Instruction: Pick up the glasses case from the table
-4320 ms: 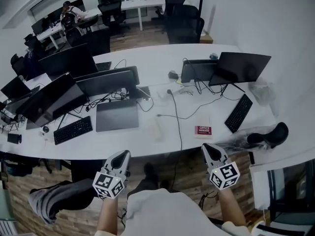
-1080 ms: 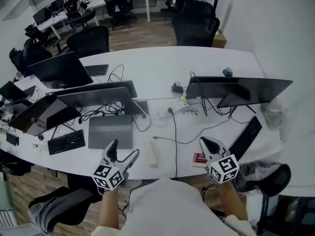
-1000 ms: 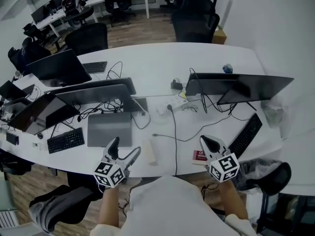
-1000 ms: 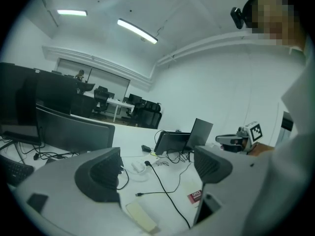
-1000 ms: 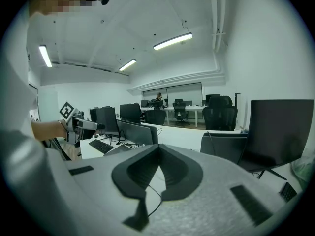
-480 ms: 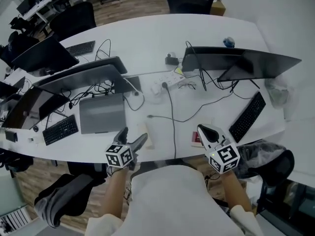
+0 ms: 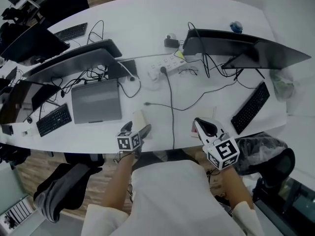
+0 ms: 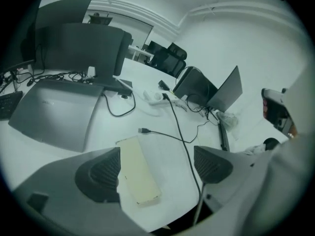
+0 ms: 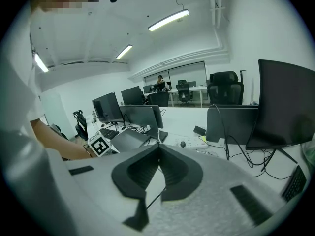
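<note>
The glasses case (image 7: 138, 118) is a flat cream oblong lying on the white table (image 7: 88, 139) near its front edge. In the left gripper view the glasses case (image 8: 138, 173) lies between the two jaws, close against the left pad (image 8: 101, 173) and well apart from the right one. My left gripper (image 7: 136, 129) is open and low over the table, straddling the case's near end. My right gripper (image 7: 204, 127) hovers at the table's front edge to the right. Its jaws are shut (image 9: 158, 151) with nothing between them.
A black cable (image 7: 172, 117) runs across the table just right of the case. A closed grey laptop (image 7: 96, 101) lies to the left, with a small keyboard (image 7: 54, 119) beyond it. Monitors (image 7: 236, 48), a power strip (image 7: 165, 65) and another keyboard (image 7: 251, 107) stand farther back.
The view has leaned over the table. My left gripper has moved forward and its open jaws have come down around the glasses case. The right gripper stays shut near the edge.
</note>
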`<action>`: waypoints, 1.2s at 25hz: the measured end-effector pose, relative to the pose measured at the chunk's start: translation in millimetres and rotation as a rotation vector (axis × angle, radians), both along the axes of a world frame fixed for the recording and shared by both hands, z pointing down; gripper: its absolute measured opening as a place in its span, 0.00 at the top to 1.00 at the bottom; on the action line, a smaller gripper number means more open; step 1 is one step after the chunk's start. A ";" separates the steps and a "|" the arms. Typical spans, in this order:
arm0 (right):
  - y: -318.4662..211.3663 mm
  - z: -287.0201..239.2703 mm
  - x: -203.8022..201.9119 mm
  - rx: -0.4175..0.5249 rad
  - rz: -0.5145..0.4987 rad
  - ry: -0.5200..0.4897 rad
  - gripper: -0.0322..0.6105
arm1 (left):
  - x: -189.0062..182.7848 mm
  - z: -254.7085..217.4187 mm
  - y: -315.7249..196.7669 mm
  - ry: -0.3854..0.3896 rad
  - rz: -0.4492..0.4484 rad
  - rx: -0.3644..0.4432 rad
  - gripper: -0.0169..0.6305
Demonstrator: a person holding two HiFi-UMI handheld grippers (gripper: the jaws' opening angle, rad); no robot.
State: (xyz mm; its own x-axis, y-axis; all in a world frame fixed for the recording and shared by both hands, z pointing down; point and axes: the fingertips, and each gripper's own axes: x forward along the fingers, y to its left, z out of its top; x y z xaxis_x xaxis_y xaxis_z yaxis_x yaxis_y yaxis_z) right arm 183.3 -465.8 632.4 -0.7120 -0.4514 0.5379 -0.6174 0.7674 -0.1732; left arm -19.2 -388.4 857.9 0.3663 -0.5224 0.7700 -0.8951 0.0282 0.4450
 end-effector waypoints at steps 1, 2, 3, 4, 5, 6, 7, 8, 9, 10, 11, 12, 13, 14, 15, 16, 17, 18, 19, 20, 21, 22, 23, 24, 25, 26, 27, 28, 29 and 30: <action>-0.1 3.7 -1.0 -0.008 -0.003 0.002 0.96 | -1.3 8.7 1.1 -0.014 -0.005 -0.019 0.31; -0.2 7.3 -2.3 -0.015 -0.007 0.004 0.96 | -2.8 17.4 2.0 -0.027 -0.009 -0.035 0.31; -0.3 10.6 -3.8 -0.022 -0.012 0.007 0.96 | -4.6 26.2 2.9 -0.039 -0.016 -0.052 0.31; -0.3 13.8 -5.5 -0.029 -0.017 0.010 0.96 | -7.3 34.3 3.8 -0.054 -0.025 -0.071 0.31; 0.0 17.0 -7.3 -0.036 -0.023 0.013 0.96 | -10.2 42.2 4.8 -0.069 -0.036 -0.090 0.31; 0.5 20.2 -9.1 -0.042 -0.031 0.018 0.95 | -12.3 50.5 5.8 -0.080 -0.048 -0.108 0.31; 1.2 23.4 -10.7 -0.047 -0.040 0.023 0.96 | -13.3 58.6 6.6 -0.088 -0.060 -0.124 0.31; 2.1 26.4 -12.4 -0.051 -0.050 0.028 0.96 | -13.6 66.4 7.1 -0.095 -0.072 -0.137 0.31; 3.0 29.0 -14.3 -0.054 -0.060 0.032 0.96 | -13.7 73.8 7.6 -0.104 -0.086 -0.151 0.31; 3.7 31.2 -16.3 -0.057 -0.070 0.035 0.96 | -13.7 81.3 8.2 -0.114 -0.099 -0.166 0.31; 4.2 33.0 -18.4 -0.059 -0.079 0.037 0.96 | -13.8 88.6 8.8 -0.127 -0.113 -0.180 0.31; 4.5 34.3 -20.5 -0.060 -0.089 0.038 0.96 | -14.4 95.0 9.0 -0.148 -0.125 -0.192 0.31; 4.6 35.4 -22.4 -0.061 -0.098 0.039 0.95 | -15.6 99.8 8.4 -0.176 -0.134 -0.201 0.31; 4.4 36.4 -23.8 -0.062 -0.106 0.040 0.96 | -16.9 104.8 7.7 -0.208 -0.140 -0.207 0.31; 4.1 37.2 -25.0 -0.064 -0.113 0.042 0.96 | -18.1 110.0 6.9 -0.238 -0.144 -0.211 0.31; 3.9 38.0 -25.8 -0.066 -0.119 0.043 0.96 | -19.5 114.1 6.2 -0.265 -0.148 -0.214 0.31; 4.0 39.0 -26.4 -0.070 -0.124 0.045 0.96 | -20.1 117.6 6.3 -0.286 -0.152 -0.219 0.31; 4.3 40.5 -26.8 -0.074 -0.127 0.047 0.96 | -20.3 121.3 7.5 -0.302 -0.158 -0.228 0.31; 4.3 42.1 -27.0 -0.077 -0.131 0.049 0.95 | -21.1 124.6 9.3 -0.321 -0.164 -0.240 0.31; 4.0 43.3 -27.5 -0.078 -0.136 0.051 0.96 | -22.6 127.3 10.5 -0.345 -0.168 -0.249 0.31; 3.5 44.0 -28.0 -0.077 -0.144 0.052 0.96 | -23.4 128.9 10.5 -0.365 -0.170 -0.251 0.31; 2.9 44.3 -28.4 -0.076 -0.151 0.052 0.96 | -23.4 129.5 10.0 -0.376 -0.173 -0.249 0.31; 2.5 44.5 -28.4 -0.077 -0.155 0.053 0.96 | -22.7 128.8 9.2 -0.380 -0.176 -0.243 0.31; 2.1 45.1 -27.7 -0.079 -0.155 0.054 0.96 | -21.9 127.4 8.1 -0.379 -0.178 -0.235 0.31; 1.9 45.8 -26.4 -0.081 -0.152 0.054 0.96 | -21.4 126.1 7.2 -0.378 -0.178 -0.227 0.31; 1.5 46.2 -25.0 -0.083 -0.149 0.055 0.96 | -21.4 125.7 7.0 -0.376 -0.175 -0.219 0.31; 1.0 45.9 -23.7 -0.082 -0.149 0.055 0.96 | -22.0 125.8 7.5 -0.375 -0.173 -0.213 0.33; 0.3 44.8 -22.7 -0.079 -0.151 0.053 0.96 | -23.4 125.2 8.4 -0.373 -0.175 -0.210 0.46; -0.4 43.4 -21.9 -0.075 -0.153 0.050 0.96 | -25.2 123.9 9.4 -0.369 -0.177 -0.209 0.49; -1.1 41.9 -20.8 -0.071 -0.154 0.046 0.96 | -26.8 122.8 9.9 -0.365 -0.176 -0.206 0.49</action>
State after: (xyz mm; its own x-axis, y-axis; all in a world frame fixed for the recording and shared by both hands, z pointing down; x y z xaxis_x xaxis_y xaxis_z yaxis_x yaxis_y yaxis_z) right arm 162.5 -466.9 674.3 -0.7436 -0.2989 0.5982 -0.5020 0.8405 -0.2041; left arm -46.0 -378.6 980.7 -0.0295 -0.3749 0.9266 -0.9659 0.2493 0.0701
